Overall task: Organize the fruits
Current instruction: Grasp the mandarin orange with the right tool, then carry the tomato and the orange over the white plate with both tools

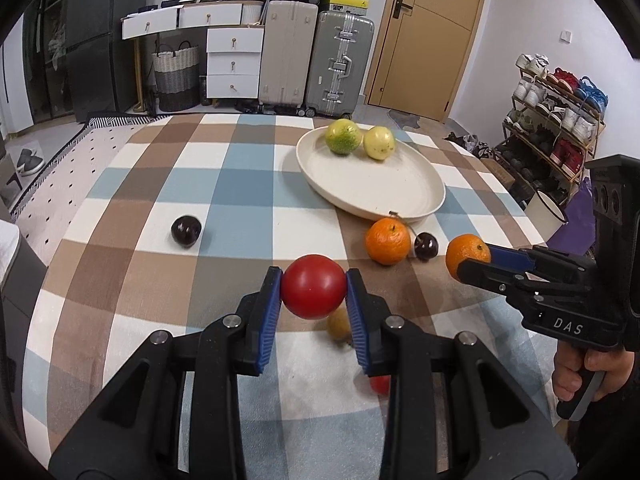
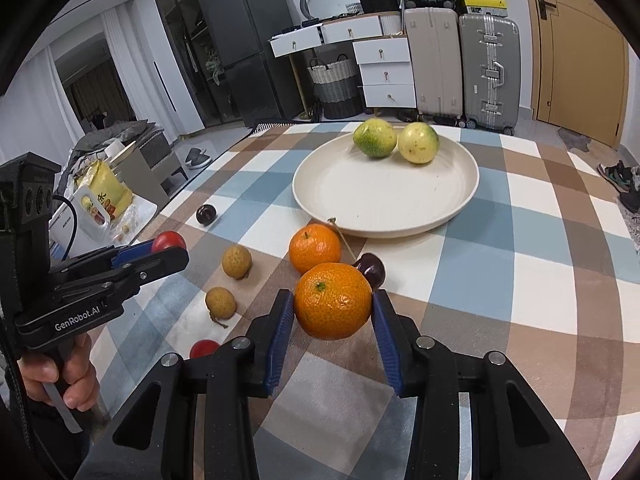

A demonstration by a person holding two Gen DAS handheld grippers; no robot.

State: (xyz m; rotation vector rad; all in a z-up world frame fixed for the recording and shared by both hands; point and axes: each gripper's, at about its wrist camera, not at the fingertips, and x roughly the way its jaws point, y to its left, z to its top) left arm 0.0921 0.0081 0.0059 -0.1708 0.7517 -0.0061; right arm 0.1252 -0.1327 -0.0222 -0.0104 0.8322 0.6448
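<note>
In the left wrist view the checked bench (image 1: 160,184) lies mostly bare at left, one dark cherry (image 1: 186,231) alone there; its far edge crosses the upper frame. At centre the left hand-held gripper (image 1: 313,292) pinches a tomato (image 1: 313,286) clear of the cloth. Upper right of centre, the plate (image 1: 400,196) holds two green fruits, an orange (image 1: 387,241) just below its rim. At right the right hand-held gripper (image 1: 474,264), marked "DAS", clamps a tangerine (image 1: 466,254). The other view reads "GenRobot.AI".
</note>
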